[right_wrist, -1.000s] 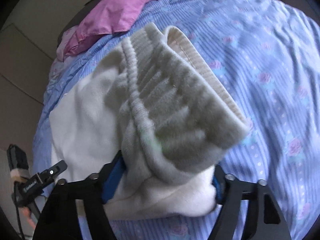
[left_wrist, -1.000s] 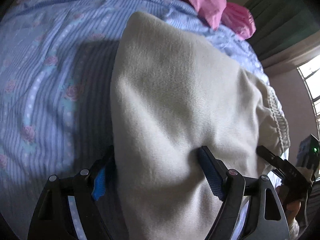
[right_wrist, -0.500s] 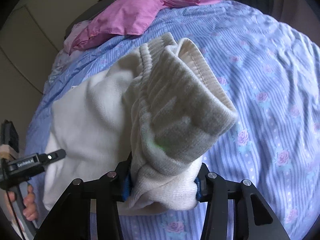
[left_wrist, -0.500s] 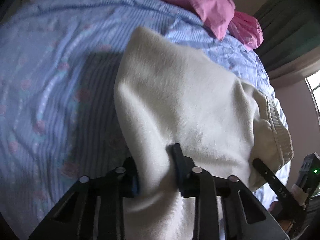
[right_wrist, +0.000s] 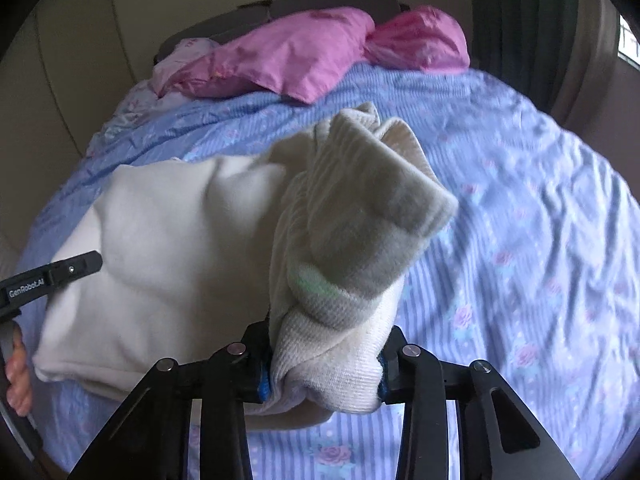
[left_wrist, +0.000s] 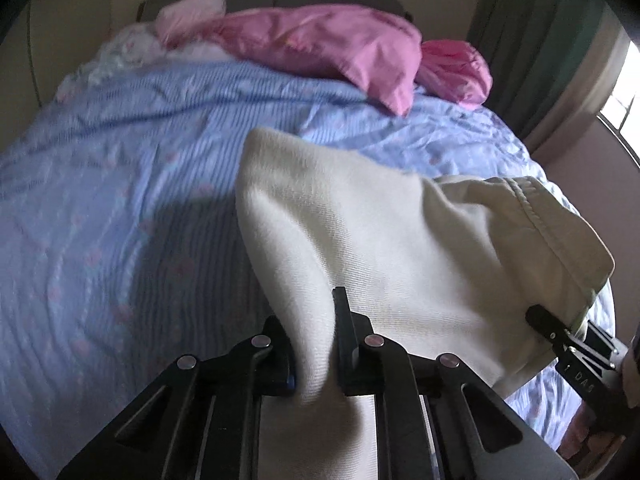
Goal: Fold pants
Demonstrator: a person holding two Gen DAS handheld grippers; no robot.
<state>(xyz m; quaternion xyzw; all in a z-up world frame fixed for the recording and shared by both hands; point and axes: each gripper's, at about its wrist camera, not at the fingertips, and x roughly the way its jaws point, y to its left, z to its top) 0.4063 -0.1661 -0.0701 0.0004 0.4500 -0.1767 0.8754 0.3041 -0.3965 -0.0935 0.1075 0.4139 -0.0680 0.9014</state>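
Left gripper [left_wrist: 314, 354] pinches a smooth fold of the cream pants [left_wrist: 384, 248], right gripper [right_wrist: 324, 360] is clamped tight on the bunched ribbed waistband [right_wrist: 360, 216], the garment held lifted over the blue floral bedspread [right_wrist: 520, 208], pink pillows [right_wrist: 296, 56] behind.

"GenRobot.AI" stands on the left gripper [right_wrist: 52, 276]; nothing else legible
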